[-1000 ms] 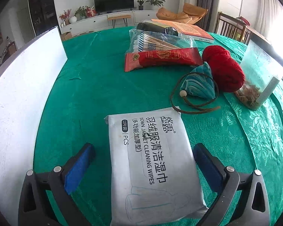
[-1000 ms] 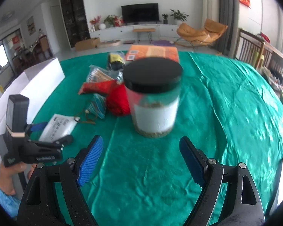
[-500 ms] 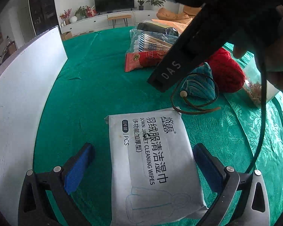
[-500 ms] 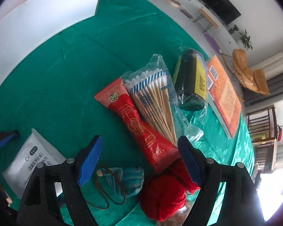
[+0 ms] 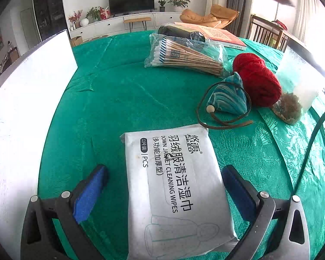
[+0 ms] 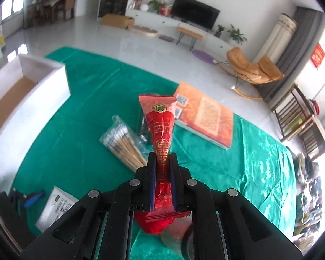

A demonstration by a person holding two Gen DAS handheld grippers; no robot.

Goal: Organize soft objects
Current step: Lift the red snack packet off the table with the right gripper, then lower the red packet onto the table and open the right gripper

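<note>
Glossy green damask cloth [image 5: 123, 99], woven with a leaf pattern and creased in long soft folds, covers the table in a bright living room with pale tiled floor. A white box [image 6: 41, 73] with stiff flat walls and a brown cardboard floor stands at the cloth's left edge.

The right gripper [image 6: 162, 162] is pinched tight on a red foil packet [image 6: 161, 127], a long crinkly sachet printed with gold characters and a round gold seal. The packet is lifted clear of the table; its flat sealed end fans out wide beyond the blue pads, and its serrated tail sticks out behind them.

The left gripper [image 5: 164, 186] hangs with its blue foam pads wide apart, one on each side of a wipes pack [image 5: 175, 186]. This is a flat, pillowy, matte white pouch with black lettering, and it lies on the cloth untouched by either pad.

Farther back lies a clear crackly bag of cotton swabs [image 5: 184, 54] with wooden sticks. Next to it is a fuzzy, oval red yarn ball [image 5: 257, 80]. A small blue striped fabric pouch [image 5: 227, 99] touches the yarn, with a brown cord and a wooden bead looped around it. A clear plastic jar [image 5: 296, 86] holds brown crumbly matter just right of the yarn. An orange book [image 6: 203, 117] lies flat near the far edge.
</note>
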